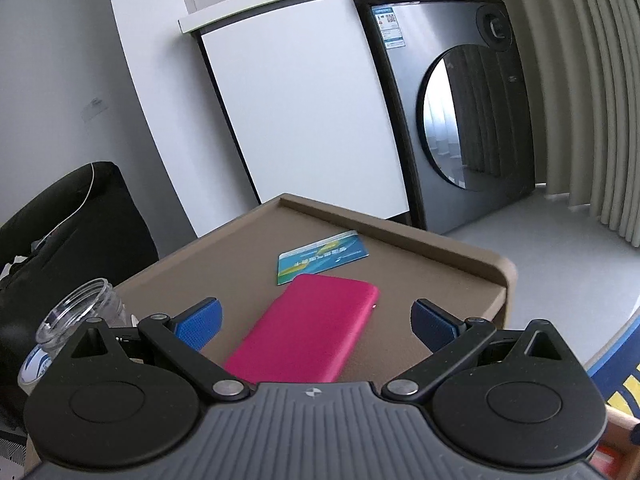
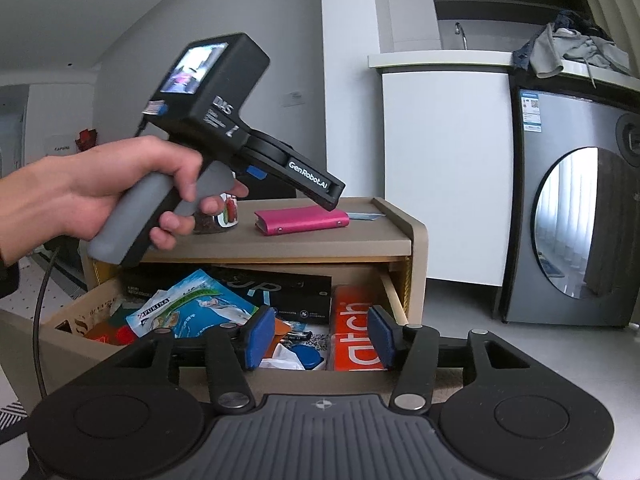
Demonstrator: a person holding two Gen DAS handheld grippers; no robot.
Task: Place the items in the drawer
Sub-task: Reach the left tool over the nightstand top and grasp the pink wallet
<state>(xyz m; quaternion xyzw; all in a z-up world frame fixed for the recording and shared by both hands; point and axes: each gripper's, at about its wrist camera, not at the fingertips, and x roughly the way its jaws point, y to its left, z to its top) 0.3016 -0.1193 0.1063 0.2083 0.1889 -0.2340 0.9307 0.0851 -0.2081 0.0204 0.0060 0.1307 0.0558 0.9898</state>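
A pink wallet (image 1: 308, 330) lies on the tan cabinet top (image 1: 420, 272), with a blue-green card (image 1: 322, 258) just beyond it. My left gripper (image 1: 316, 322) hangs open just above the wallet's near end, blue pads on either side of it, holding nothing. From the right wrist view, the left gripper (image 2: 330, 196), held by a hand (image 2: 100, 196), hovers over the wallet (image 2: 302, 220), with the card (image 2: 366, 216) beyond it. The drawer (image 2: 60, 344) below stands pulled out and full of packets. My right gripper (image 2: 320, 334) is open above the drawer's front, empty.
An open glass jar (image 1: 78, 320) stands at the left of the cabinet top; a jar (image 2: 224, 216) shows behind the hand. A white cabinet (image 1: 304, 112) and a grey washing machine (image 1: 464, 108) stand behind. In the drawer lie a pet-food pouch (image 2: 188, 308) and an orange box (image 2: 356, 336).
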